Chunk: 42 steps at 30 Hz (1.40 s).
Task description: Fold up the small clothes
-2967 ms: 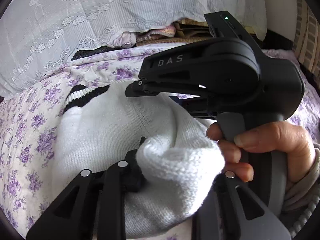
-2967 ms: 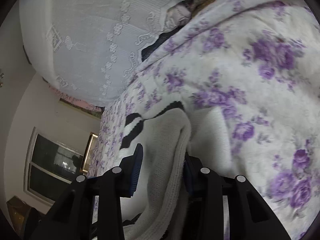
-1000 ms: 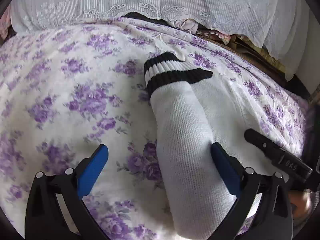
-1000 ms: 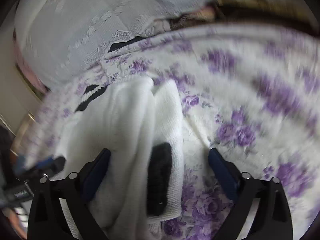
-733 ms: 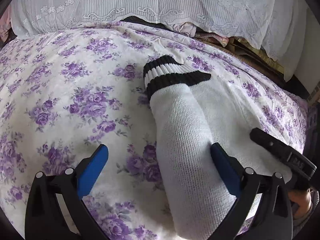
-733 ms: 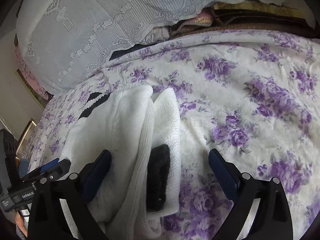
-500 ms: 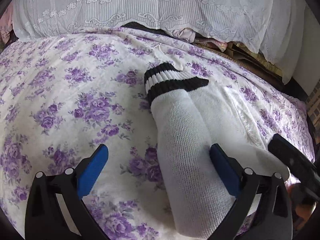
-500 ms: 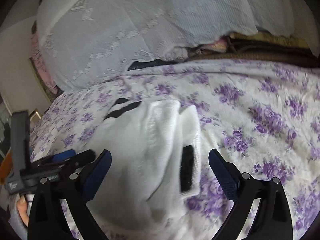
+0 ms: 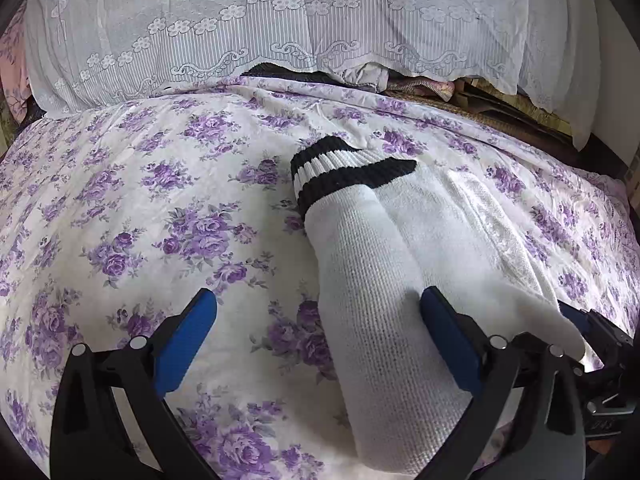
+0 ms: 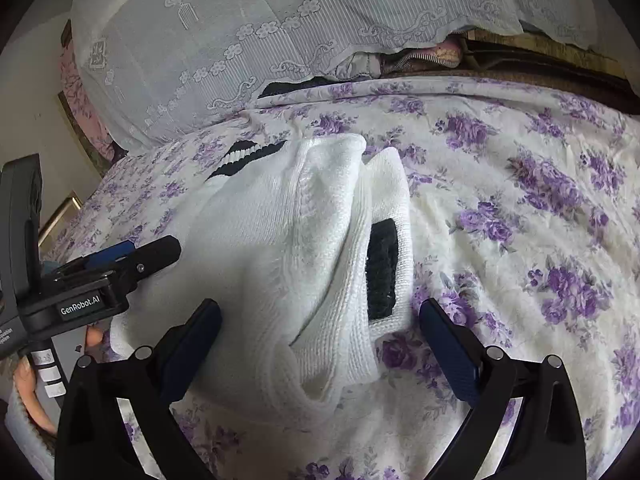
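Nearest the lens, the left gripper (image 9: pixel 318 312) has its blue-padded fingers spread wide, empty, where three seconds ago it pinched the knit; its right finger (image 9: pixel 448 336) lies against a folded sleeve. The right gripper (image 10: pixel 320 320) is likewise splayed, having let go of the cloth it clamped then, and hovers over the bundle. The white knit sweater (image 10: pixel 296 248) lies folded on the purple-flowered bedspread (image 9: pixel 160 220), its black-and-white striped cuff (image 9: pixel 336 172) toward the far end. The left gripper's body reads "GenRobot.AI" in the right wrist view. Beyond, a white lace cover (image 9: pixel 280 28) drapes over stacked bedding.
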Motion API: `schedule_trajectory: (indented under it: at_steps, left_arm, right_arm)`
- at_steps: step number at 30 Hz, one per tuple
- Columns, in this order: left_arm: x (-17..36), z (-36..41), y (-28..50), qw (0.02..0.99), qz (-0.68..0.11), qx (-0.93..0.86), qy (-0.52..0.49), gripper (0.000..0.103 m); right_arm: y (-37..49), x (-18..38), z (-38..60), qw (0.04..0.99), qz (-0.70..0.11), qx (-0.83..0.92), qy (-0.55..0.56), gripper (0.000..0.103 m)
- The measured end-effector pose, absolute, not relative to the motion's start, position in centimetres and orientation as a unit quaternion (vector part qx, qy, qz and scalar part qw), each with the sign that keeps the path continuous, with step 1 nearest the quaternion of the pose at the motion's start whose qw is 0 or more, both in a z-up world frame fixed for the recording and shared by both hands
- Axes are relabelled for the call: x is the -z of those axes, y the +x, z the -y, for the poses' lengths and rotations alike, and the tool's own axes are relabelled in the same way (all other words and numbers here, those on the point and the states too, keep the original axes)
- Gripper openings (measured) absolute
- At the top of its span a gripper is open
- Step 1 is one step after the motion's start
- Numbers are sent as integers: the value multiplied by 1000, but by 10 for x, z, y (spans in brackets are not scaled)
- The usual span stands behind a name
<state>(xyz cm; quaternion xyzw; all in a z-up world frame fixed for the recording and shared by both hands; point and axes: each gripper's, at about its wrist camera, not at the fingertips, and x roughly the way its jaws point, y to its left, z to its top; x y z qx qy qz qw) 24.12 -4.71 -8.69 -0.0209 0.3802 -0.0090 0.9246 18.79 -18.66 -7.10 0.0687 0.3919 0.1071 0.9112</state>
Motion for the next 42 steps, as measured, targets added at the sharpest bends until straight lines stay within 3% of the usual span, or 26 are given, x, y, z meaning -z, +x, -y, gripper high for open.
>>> schedule_trajectory:
  at_steps: [18, 23, 29, 36, 42]
  left_arm:
    - [62, 37, 265, 925, -374, 30, -67, 99]
    - [108, 40, 293, 893, -442, 38, -75, 99]
    - [111, 22, 295, 820, -484, 210, -222, 98]
    - [121, 38, 312, 812, -488, 244, -209, 98]
    - [123, 51, 320, 807, -492, 287, -153, 99]
  right_arm:
    - [219, 33, 188, 933, -342, -91, 67, 99]
    - [255, 67, 192, 907, -414, -54, 51, 99]
    - [256, 65, 242, 871, -406, -149, 232, 99]
    - [285, 87, 254, 788, -436, -263, 345, 100]
    - [321, 91, 211, 793, -475, -273, 266, 100]
